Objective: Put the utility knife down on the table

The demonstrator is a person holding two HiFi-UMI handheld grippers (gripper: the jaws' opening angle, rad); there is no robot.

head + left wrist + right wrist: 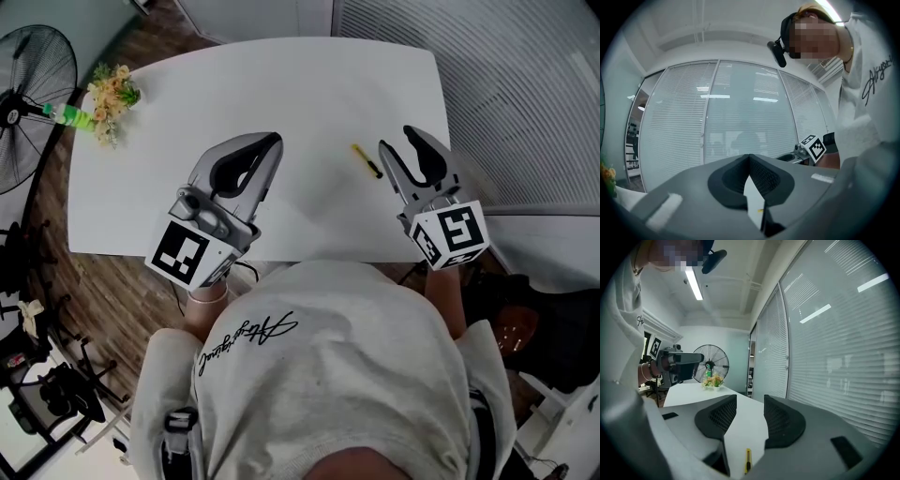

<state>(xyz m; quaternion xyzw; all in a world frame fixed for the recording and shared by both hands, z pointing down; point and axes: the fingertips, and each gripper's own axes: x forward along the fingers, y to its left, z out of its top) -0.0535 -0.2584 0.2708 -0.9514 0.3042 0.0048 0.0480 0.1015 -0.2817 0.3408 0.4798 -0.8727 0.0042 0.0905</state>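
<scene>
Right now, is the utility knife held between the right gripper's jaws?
No, the utility knife lies flat on the table, while the right gripper has its jaws apart, gripping nothing.

Pale grey T-shirt (pixel 319 375) with black script lettering at the left shoulder, left gripper (pixel 269 145) and right gripper (pixel 397 141) both grey-shelled with black mesh-textured pads (pixel 785 420), black-and-white square markers on their cubes, thin black cable (pixel 246 272) under the left one.

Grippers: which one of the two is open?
The right gripper, beside the yellow utility knife lying on the table: its jaws stand apart, gripping nothing. The left gripper has its jaws closed together.
</scene>
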